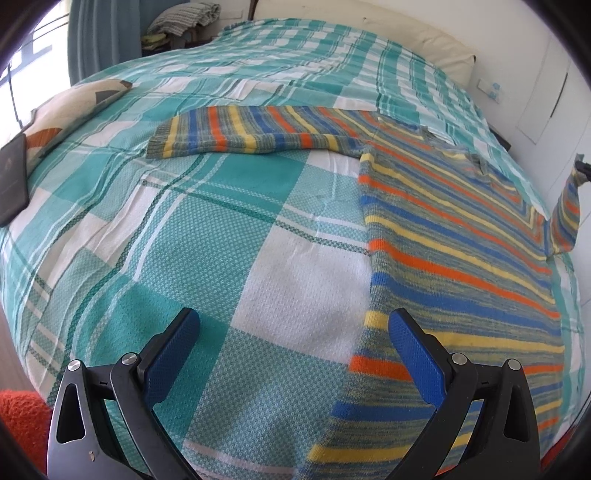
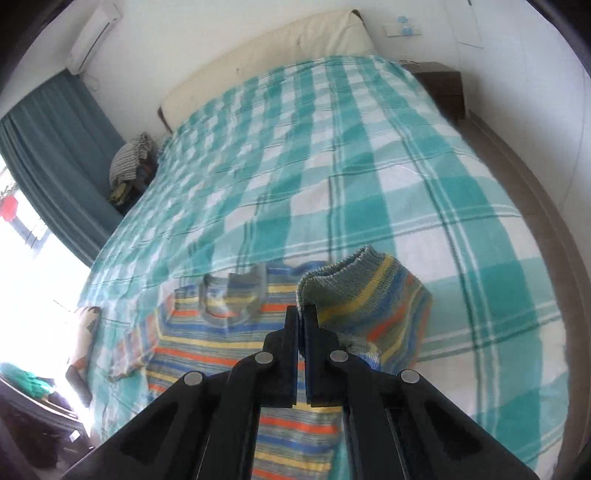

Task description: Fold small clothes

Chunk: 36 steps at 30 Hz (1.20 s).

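A small striped sweater (image 1: pixel 454 240) in orange, blue, yellow and grey lies flat on the checked bedspread (image 1: pixel 207 236). Its left sleeve (image 1: pixel 243 133) stretches out to the left. My left gripper (image 1: pixel 295 325) hovers open over the sweater's lower left edge, with nothing between its blue pads (image 1: pixel 413 354). My right gripper (image 2: pixel 302 310) is shut on the cuff of the right sleeve (image 2: pixel 365 299) and holds it lifted above the sweater body (image 2: pixel 236 347). In the left wrist view that raised sleeve (image 1: pixel 567 218) hangs at the far right.
A cream headboard cushion (image 2: pixel 295 48) lines the far end of the bed. A patterned pillow (image 1: pixel 74 107) and a dark flat object (image 1: pixel 13 177) lie at the left. Folded cloth (image 1: pixel 188 16) sits on a stand beside the bed, near teal curtains (image 2: pixel 55 147).
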Each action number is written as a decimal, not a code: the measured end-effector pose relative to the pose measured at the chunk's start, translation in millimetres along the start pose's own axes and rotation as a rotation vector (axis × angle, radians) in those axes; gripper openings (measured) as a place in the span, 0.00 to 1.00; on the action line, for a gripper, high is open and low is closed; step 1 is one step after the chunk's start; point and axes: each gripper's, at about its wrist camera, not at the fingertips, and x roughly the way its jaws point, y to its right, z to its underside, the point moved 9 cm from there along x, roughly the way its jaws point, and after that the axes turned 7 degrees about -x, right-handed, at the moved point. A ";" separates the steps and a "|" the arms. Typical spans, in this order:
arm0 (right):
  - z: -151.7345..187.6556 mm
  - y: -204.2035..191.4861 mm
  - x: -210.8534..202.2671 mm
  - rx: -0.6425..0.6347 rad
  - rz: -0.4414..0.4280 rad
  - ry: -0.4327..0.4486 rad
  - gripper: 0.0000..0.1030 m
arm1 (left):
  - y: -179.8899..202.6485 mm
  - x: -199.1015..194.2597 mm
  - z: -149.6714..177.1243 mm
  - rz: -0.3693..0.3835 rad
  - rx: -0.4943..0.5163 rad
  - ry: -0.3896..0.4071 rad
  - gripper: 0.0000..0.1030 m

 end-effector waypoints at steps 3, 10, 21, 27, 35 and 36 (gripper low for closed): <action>7.1 -65.0 48.5 -0.018 -0.186 -0.082 0.63 | -2.9 2.1 2.6 -0.005 -0.008 -0.014 0.99; 11.3 -73.3 55.4 0.043 -0.296 -0.027 0.76 | -3.3 3.9 0.5 0.020 -0.028 -0.029 0.99; 68.0 1.1 80.0 -0.204 0.074 -0.145 0.68 | 14.3 10.6 7.5 0.008 0.046 -0.036 0.99; 173.1 -23.7 115.5 -0.449 -0.095 -0.558 0.51 | 14.1 7.4 8.7 0.027 0.043 -0.038 0.99; 103.0 -73.9 79.3 -0.619 0.016 -0.334 0.54 | 17.7 9.3 2.3 0.065 0.009 -0.048 0.99; 92.4 -86.0 87.0 -0.644 0.024 -0.311 0.56 | 18.1 9.5 2.2 0.063 0.013 -0.047 0.99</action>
